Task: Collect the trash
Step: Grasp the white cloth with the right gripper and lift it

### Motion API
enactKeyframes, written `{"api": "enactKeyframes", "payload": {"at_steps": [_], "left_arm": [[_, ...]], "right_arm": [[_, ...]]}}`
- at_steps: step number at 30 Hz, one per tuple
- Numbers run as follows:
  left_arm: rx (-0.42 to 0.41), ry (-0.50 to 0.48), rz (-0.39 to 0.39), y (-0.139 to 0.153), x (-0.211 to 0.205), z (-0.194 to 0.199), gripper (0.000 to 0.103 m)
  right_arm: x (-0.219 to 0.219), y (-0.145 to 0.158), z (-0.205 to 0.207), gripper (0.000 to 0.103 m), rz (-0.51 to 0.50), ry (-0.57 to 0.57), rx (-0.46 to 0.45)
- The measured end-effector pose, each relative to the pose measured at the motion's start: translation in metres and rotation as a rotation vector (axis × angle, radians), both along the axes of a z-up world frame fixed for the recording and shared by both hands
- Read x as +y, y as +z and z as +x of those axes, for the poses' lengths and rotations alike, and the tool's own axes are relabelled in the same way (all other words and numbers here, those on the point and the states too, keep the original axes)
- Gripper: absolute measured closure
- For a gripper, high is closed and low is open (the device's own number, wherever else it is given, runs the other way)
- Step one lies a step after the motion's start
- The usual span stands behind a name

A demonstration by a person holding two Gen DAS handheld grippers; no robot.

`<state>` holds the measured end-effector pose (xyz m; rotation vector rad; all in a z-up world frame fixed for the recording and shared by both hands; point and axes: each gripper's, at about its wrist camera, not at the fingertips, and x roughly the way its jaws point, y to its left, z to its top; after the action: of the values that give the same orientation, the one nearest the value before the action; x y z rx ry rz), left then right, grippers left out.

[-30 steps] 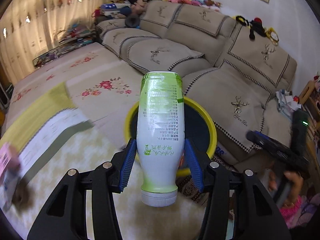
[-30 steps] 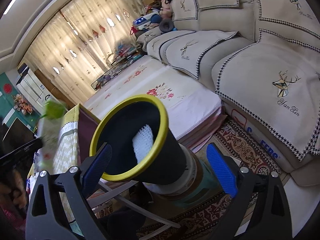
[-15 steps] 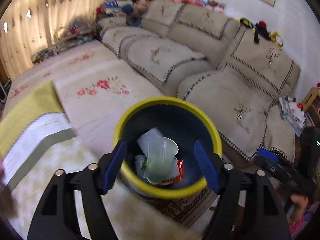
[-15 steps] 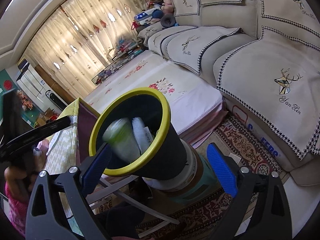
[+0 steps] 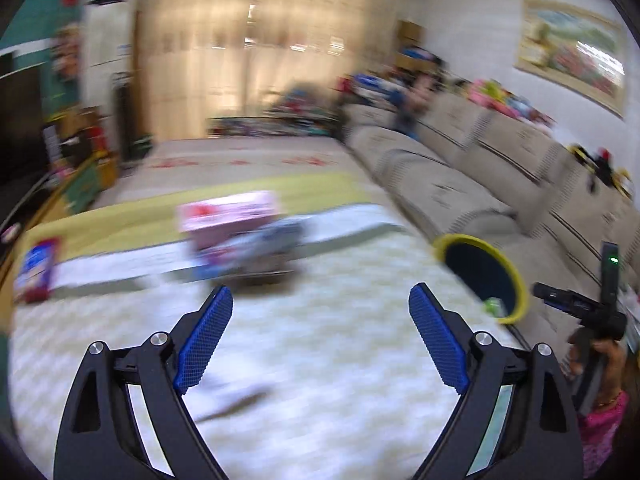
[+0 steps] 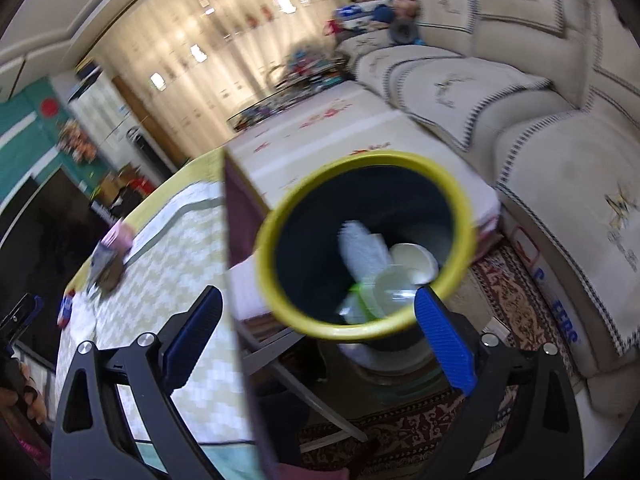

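My left gripper (image 5: 320, 336) is open and empty above the table's patterned cloth (image 5: 320, 380). The view is motion-blurred. A pink box with dark wrappers (image 5: 240, 232) lies ahead on the table, and a red-and-blue packet (image 5: 36, 276) lies at the far left. The yellow-rimmed black trash bin (image 5: 480, 276) is off the table's right edge. In the right wrist view the bin (image 6: 276, 300) sits beyond my open, empty right gripper (image 6: 318, 332). Inside it are the green-and-white bottle (image 6: 376, 292), a white cup and white netting.
A beige sofa (image 6: 540, 140) runs along the right. A low bed-like platform with a floral cover (image 6: 340, 120) lies behind the bin. A patterned rug (image 6: 512, 304) covers the floor. The table edge (image 6: 236, 280) stands left of the bin. Curtains (image 5: 260, 40) fill the far wall.
My left gripper let the bottle drop into the bin, then swung left and up over the table. The right wrist view shifted, looking more down into the bin.
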<state>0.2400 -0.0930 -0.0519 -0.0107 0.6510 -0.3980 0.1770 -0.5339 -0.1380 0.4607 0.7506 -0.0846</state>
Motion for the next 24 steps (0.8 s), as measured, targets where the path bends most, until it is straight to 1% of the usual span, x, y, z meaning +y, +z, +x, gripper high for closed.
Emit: {"api": "enactKeyframes", "payload": {"at_steps": [2,3,6,10,15,16,18,20,22,24], "left_arm": [[-0.014,0.111,0.009,-0.002,0.046,0.002,0.013],[-0.021,0.157,0.012,-0.004,0.067,0.005,0.013],[-0.054,0.267,0.037,-0.01,0.113,0.009,0.013],[-0.074,0.395,0.051,-0.024,0.16,0.023,0.013],[-0.058,0.438,-0.022,-0.038,0.186,0.026,0.013],[-0.061,0.444,-0.021,-0.038,0.188,0.027,0.013],[-0.07,0.468,0.005,-0.04,0.192,0.027,0.013],[-0.08,0.489,0.016,-0.039,0.189,0.025,0.013],[-0.088,0.506,-0.003,-0.037,0.193,0.021,0.013],[-0.088,0.519,-0.023,-0.035,0.196,0.018,0.013]], "right_arm": [[0.023,0.005,0.013,0.011,-0.018,0.058,0.0],[0.042,0.009,0.022,0.011,-0.034,0.106,0.002],[0.089,0.018,0.042,0.011,-0.075,0.234,0.004],[0.176,0.027,0.069,0.011,-0.139,0.471,0.006],[0.266,0.026,0.088,0.011,-0.236,0.682,-0.003],[0.288,0.024,0.094,0.011,-0.264,0.729,-0.005],[0.316,0.02,0.101,0.011,-0.288,0.788,-0.004],[0.34,0.014,0.108,0.011,-0.306,0.828,0.004],[0.358,0.009,0.116,0.011,-0.323,0.849,0.009],[0.374,0.002,0.125,0.012,-0.342,0.865,0.037]]}}
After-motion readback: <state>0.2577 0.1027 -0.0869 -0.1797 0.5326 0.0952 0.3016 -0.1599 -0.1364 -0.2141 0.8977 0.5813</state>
